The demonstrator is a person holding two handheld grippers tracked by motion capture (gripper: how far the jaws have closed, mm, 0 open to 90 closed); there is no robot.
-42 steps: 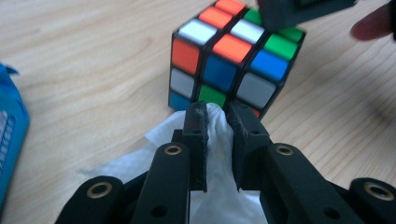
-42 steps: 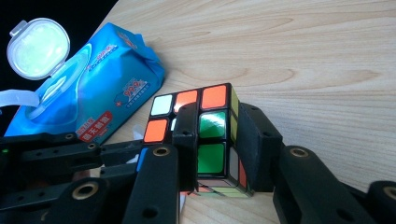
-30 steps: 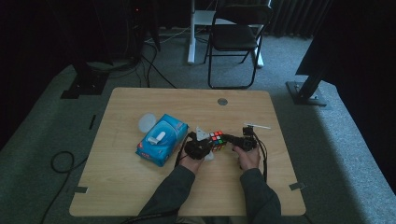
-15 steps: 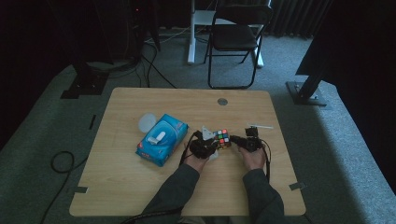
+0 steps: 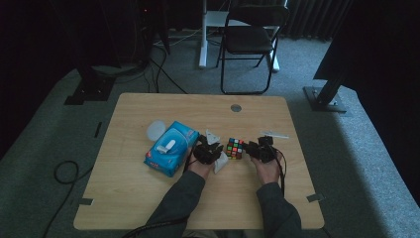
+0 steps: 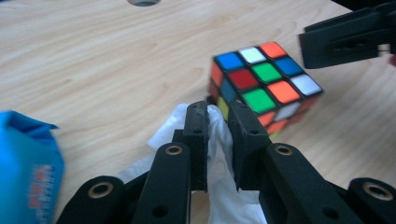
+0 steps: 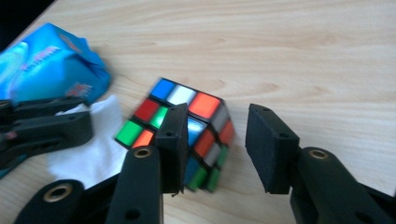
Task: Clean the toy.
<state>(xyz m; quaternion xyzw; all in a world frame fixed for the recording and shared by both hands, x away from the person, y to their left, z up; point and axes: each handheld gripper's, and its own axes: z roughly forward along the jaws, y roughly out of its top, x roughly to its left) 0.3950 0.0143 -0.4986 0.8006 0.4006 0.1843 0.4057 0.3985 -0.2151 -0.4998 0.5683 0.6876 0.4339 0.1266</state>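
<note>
A scrambled colour cube (image 5: 235,148) (image 6: 264,88) (image 7: 182,121) lies slightly tilted on the wooden table (image 5: 148,198), between my two grippers. My left gripper (image 5: 217,151) (image 6: 217,109) is shut on a white tissue (image 6: 219,186) (image 7: 93,149), and its tips are just short of the cube. My right gripper (image 5: 252,148) (image 7: 218,112) has just been opening. One jaw stands in front of the cube and the other is well clear of it, so nothing is gripped. In the left gripper view the right gripper (image 6: 345,39) is beyond the cube.
A blue tissue pack (image 5: 171,148) (image 6: 23,158) (image 7: 51,60) lies left of the left hand, with a white round disc (image 5: 156,130) behind it. A thin white strip (image 5: 275,134) lies beyond the right hand. A cable hole (image 5: 236,107) is at the table's far edge, and a chair (image 5: 247,39) stands behind.
The cube and the right hand have shifted a little to the right. The left hand has stayed where it was with the tissue.
</note>
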